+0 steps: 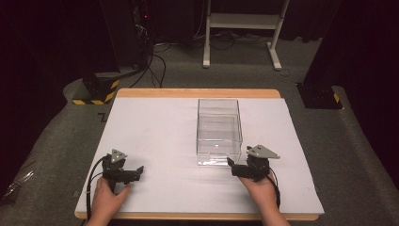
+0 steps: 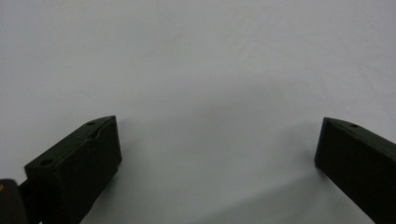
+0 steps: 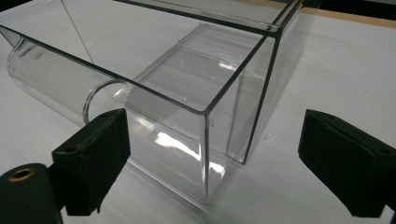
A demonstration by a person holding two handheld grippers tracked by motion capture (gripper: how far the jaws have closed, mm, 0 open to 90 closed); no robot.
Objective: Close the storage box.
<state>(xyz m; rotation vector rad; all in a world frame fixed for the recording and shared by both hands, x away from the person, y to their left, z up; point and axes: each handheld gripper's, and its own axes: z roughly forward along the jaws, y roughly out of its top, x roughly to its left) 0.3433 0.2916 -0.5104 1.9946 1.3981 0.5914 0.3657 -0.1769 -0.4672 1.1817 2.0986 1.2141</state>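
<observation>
The left gripper sits low over the white table cover near the person's edge, its jaws spread wide with nothing between them; in the left gripper view bare white sheet lies ahead of the left gripper and nothing is within reach. The left hand grips it from below, its cable looping off to the outside. To its right, well apart, stands the clear plastic box, open-topped and upright on the sheet. The right gripper is released too, jaws parted, and the box's near right corner stands just ahead of it, between the lines of the two jaws but not yet touched; in the right gripper view the clear plastic box rises ahead of the right gripper, with a curved transparent piece against its left wall that I cannot identify. The risk, as I judge it: the walls are slick and hard to see, so closing on a corner rather than a flat wall could let the box twist, slide or tip. Also, the sheet may offer little friction, so a sideways nudge could shove the box away. Beyond the wooden table edge lie grey carpet, dark stands and a white frame.
</observation>
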